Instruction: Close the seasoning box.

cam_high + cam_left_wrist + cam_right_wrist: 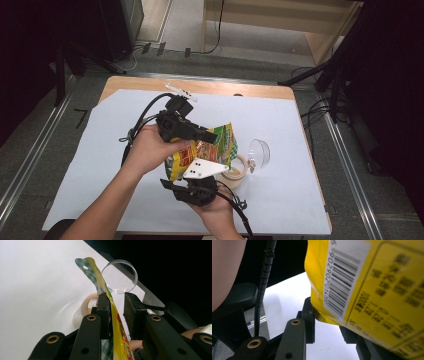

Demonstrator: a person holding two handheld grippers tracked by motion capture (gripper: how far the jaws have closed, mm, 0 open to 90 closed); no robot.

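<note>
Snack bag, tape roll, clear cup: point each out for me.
snack bag [220,142], high view, printed front.
tape roll [239,172], high view, right side of the ring.
clear cup [122,277], left gripper view, round see-through base.

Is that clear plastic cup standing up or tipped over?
Tipped over. The clear cup lies on its side on the white sheet beside the tape roll, its round end facing the left tool's camera.
</note>
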